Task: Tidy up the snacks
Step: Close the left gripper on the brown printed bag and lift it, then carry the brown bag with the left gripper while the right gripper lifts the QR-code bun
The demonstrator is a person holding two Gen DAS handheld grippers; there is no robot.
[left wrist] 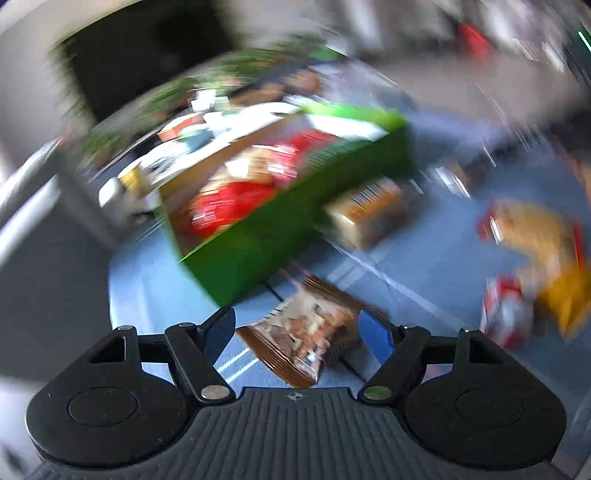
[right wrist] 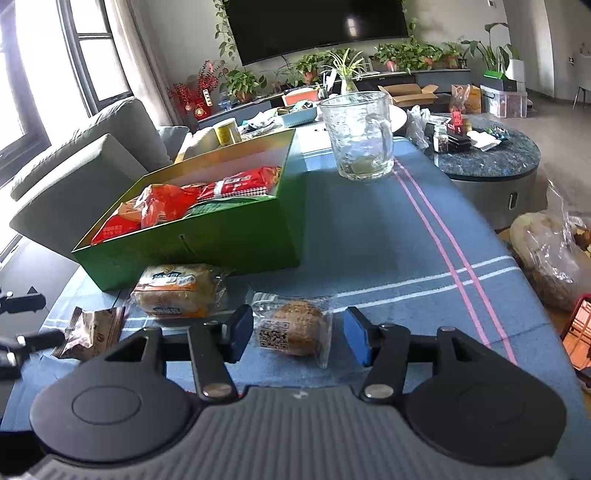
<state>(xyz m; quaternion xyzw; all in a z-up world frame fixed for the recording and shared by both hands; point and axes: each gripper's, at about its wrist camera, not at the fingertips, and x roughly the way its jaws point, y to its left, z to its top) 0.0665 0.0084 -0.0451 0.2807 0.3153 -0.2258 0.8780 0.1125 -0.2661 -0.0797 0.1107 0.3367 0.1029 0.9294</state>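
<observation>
Hovering over the blue tablecloth (right wrist: 369, 229), the left gripper (left wrist: 297, 325) is straddling a brown snack packet (left wrist: 306, 341), jaws spread and not gripping; the right gripper (right wrist: 298, 332) is bracketing a clear-wrapped bun (right wrist: 295, 326), pads apart, both snacks seemingly bound for the green box (right wrist: 207, 240) nearby.

A home living room: a big dark television (right wrist: 317, 26) hangs on the wall above a low shelf of potted plants (right wrist: 402, 55), a grey sofa (right wrist: 92, 158) sits by the window (right wrist: 88, 48), and a round coffee table (right wrist: 491, 162) stands nearby.
</observation>
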